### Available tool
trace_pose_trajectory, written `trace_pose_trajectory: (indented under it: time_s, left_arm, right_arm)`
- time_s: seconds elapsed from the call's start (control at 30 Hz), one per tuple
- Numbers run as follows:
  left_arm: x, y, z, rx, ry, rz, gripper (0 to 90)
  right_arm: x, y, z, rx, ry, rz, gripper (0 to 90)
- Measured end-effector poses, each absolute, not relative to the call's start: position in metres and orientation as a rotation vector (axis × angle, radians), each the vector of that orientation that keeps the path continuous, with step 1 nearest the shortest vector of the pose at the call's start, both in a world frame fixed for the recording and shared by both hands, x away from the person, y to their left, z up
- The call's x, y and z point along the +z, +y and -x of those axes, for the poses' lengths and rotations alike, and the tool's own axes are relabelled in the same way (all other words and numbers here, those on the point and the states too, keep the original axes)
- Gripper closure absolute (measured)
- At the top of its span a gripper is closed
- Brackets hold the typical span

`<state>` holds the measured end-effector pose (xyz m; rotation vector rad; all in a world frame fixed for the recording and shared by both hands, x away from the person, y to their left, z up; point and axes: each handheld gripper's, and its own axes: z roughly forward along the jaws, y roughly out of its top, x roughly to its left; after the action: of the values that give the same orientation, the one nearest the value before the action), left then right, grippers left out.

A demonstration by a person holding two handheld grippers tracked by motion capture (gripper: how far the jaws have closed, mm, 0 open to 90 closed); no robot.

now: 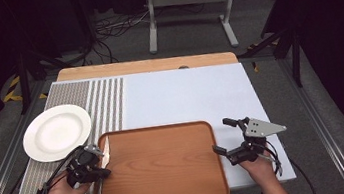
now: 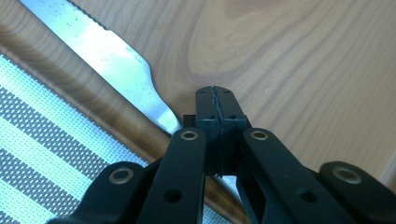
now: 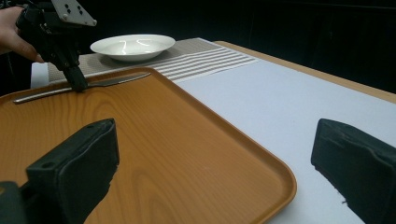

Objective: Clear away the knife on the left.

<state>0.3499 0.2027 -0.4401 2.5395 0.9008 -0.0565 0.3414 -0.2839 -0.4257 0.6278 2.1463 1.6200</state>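
Observation:
A table knife lies along the left edge of a brown wooden tray, blade toward the far side. My left gripper is shut, pads pressed together, with its tip down on the tray right beside the knife's neck; no metal shows between the pads. From the right gripper view it stands over the knife. My right gripper is open by the tray's right edge, jaws wide apart with nothing between them.
A white plate sits on a striped mat left of the tray, and shows beyond the tray as a shallow dish. A pale blue sheet covers the table behind the tray. Frame legs stand on the floor beyond.

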Motion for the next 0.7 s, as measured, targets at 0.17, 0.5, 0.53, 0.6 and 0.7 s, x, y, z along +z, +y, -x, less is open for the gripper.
trace_pose_trajectory:
  time_s: [0.17, 0.5, 0.53, 0.6, 0.7]
  left_arm:
    - [-0.436, 0.201, -0.349, 0.006, 0.858, -2.522, 73.9]
    - [-0.419, 0.209, -0.345, 0.156, 0.791, -2.398, 12.2]
    - [-0.417, 0.211, -0.343, 0.15, 0.779, -2.361, 11.3]
    - [-0.415, 0.213, -0.342, 0.156, 0.758, -2.333, 8.7]
    - [-0.413, 0.217, -0.337, 0.196, 0.7, -2.267, 3.7]
  right_arm:
    - [-0.426, -0.283, -0.342, 1.621, 2.15, -0.625, 1.5]
    - [-0.426, -0.283, -0.341, 1.616, 2.151, -0.623, 1.5]
    - [-0.426, -0.283, -0.341, 1.616, 2.151, -0.622, 1.5]
    - [-0.426, -0.283, -0.341, 1.616, 2.152, -0.623, 1.5]
    - [-0.426, -0.282, -0.341, 1.615, 2.153, -0.624, 1.5]
